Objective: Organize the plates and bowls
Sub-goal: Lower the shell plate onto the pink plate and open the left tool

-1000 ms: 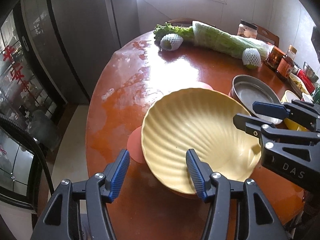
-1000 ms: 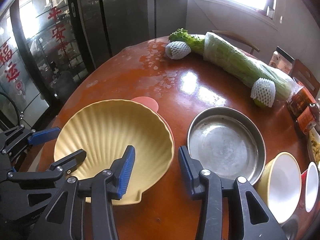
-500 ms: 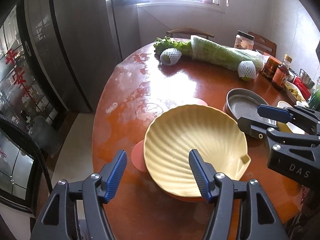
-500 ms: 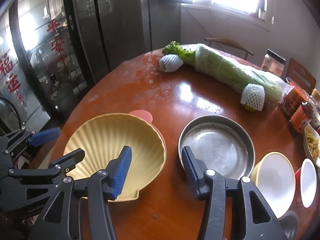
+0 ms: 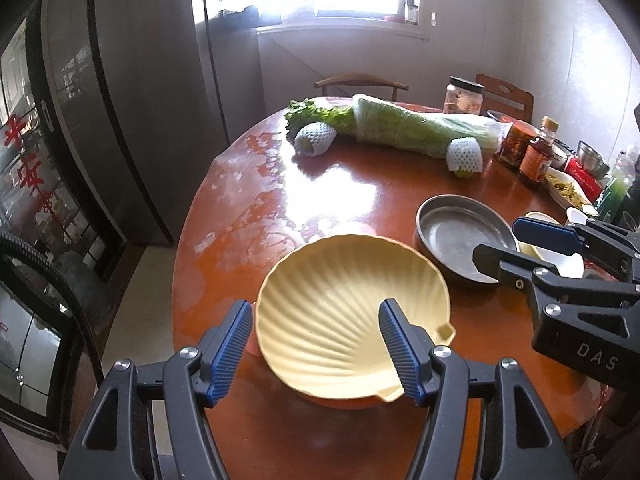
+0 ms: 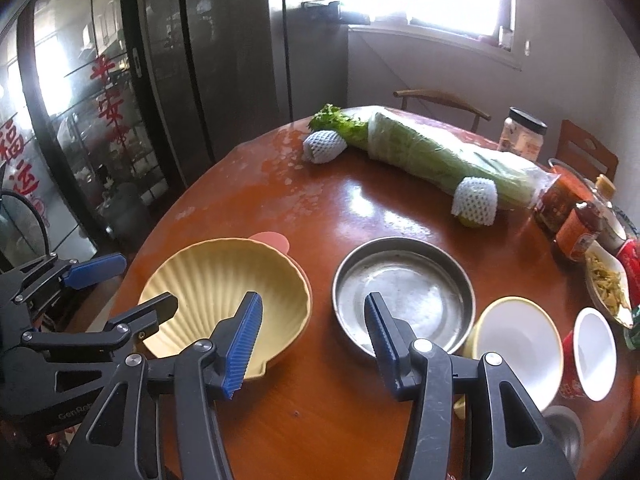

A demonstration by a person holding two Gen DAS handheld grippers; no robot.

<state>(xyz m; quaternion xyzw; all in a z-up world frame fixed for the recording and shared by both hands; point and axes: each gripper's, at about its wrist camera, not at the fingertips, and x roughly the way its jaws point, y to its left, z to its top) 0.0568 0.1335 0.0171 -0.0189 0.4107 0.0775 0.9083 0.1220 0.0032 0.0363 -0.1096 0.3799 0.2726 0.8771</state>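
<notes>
A round red-brown table (image 5: pixel 360 184) is seen in both wrist views, with a long bagged cabbage (image 6: pixel 448 156) laid across its far side. Near the front edge, a yellow shell-shaped bowl (image 5: pixel 344 312) is set on a pink plate (image 6: pixel 272 239), of which only a rim is shown. Just beside it to the right, apart from it, a round metal pan (image 6: pixel 404 292) is placed, and next to that a yellow bowl with a white inside (image 6: pixel 516 340), then a smaller white cup (image 6: pixel 596 352). The left gripper (image 5: pixel 320 344) is held wide open above the shell bowl, nothing gripped. The right gripper (image 6: pixel 312 332) is likewise spread wide and empty, between shell bowl and pan.
</notes>
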